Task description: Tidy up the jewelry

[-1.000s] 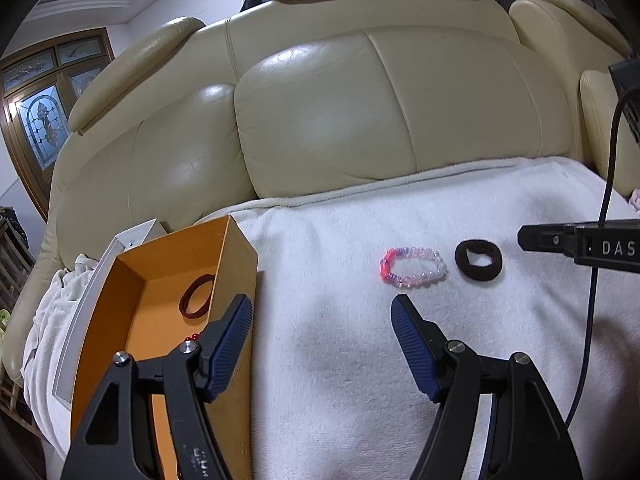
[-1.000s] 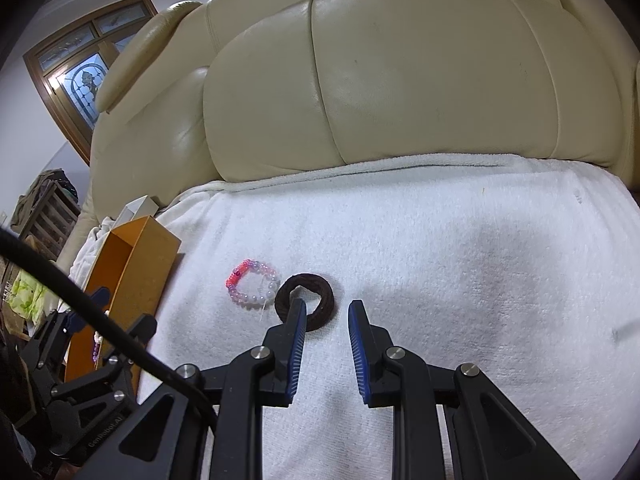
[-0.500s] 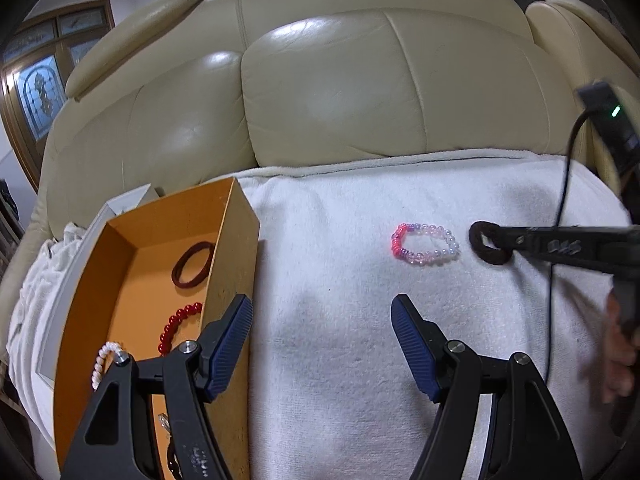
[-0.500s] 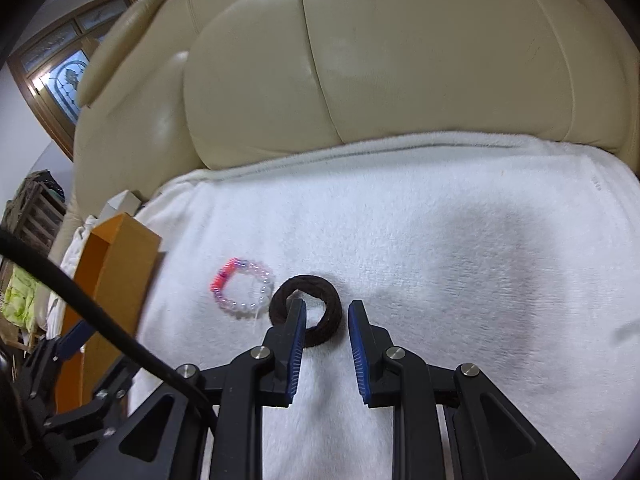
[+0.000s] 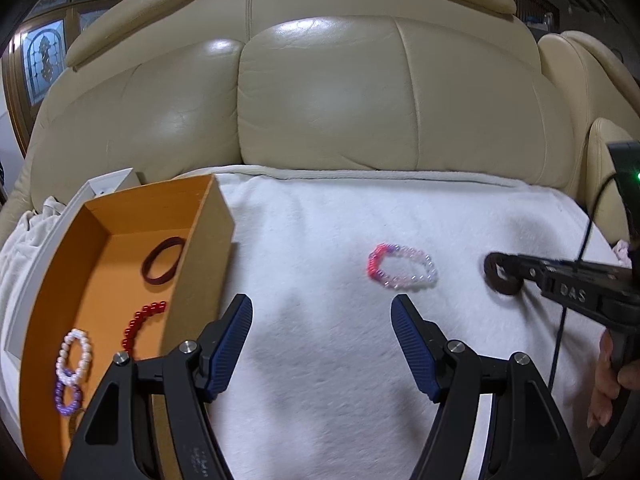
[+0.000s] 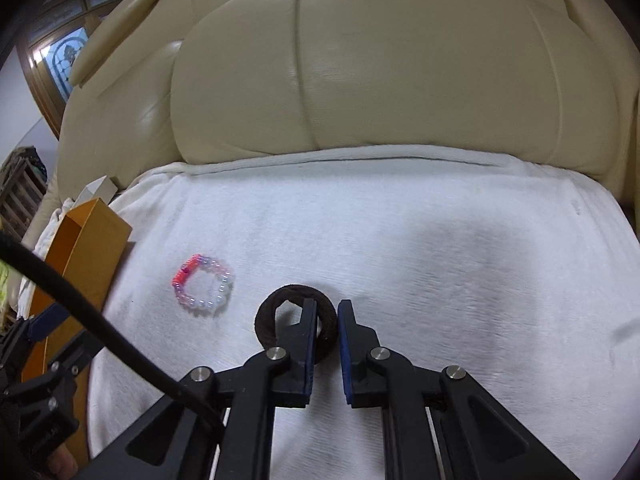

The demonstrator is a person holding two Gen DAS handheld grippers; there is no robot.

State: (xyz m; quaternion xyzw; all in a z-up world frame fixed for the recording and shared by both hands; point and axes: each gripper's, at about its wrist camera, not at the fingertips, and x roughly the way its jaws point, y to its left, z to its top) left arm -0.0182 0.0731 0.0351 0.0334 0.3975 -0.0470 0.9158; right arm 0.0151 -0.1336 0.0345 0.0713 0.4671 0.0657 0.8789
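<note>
A dark brown hair tie (image 6: 280, 300) lies on the white towel (image 6: 440, 248). My right gripper (image 6: 327, 308) has its jaws closed on the tie's right side, one finger through the ring; it also shows in the left wrist view (image 5: 516, 270) at the tie (image 5: 494, 278). A pink and clear bead bracelet (image 5: 400, 266) lies left of the tie, also in the right wrist view (image 6: 202, 280). My left gripper (image 5: 322, 316) is open and empty, just in front of the bracelet. An orange box (image 5: 100, 280) at left holds several bracelets.
The box stands at the towel's left edge with a white lid (image 5: 108, 182) behind it. The cream leather sofa back (image 5: 340, 92) rises behind the towel. A black cable (image 6: 80, 304) crosses the right wrist view's lower left.
My right gripper's jaws have narrowed onto the hair tie's right side. My left gripper has risen and tilted down, so the box's inside shows more.
</note>
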